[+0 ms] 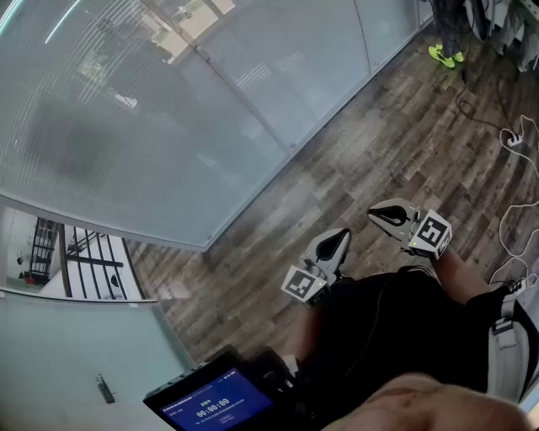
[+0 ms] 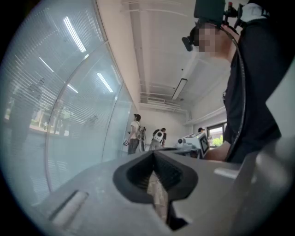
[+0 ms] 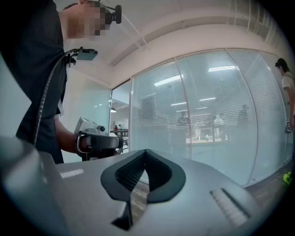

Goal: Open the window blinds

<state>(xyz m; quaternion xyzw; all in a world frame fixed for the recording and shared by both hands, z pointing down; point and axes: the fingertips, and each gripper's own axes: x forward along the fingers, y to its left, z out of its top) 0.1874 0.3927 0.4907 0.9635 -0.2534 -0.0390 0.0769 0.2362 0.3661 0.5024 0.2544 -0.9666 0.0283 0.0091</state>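
Right gripper (image 3: 146, 152): jaws closed tip to tip, nothing between them. Left gripper (image 2: 154, 153): jaws likewise together and empty. In the head view both are held level, side by side but apart, just in front of the person's torso (image 1: 379, 337) and above the wood-plank floor (image 1: 396, 143). The window blinds (image 1: 126, 109) hang lowered behind the glass wall (image 1: 396, 25), their horizontal slats covering the panes. They stand well apart from both grippers; neither gripper touches them.
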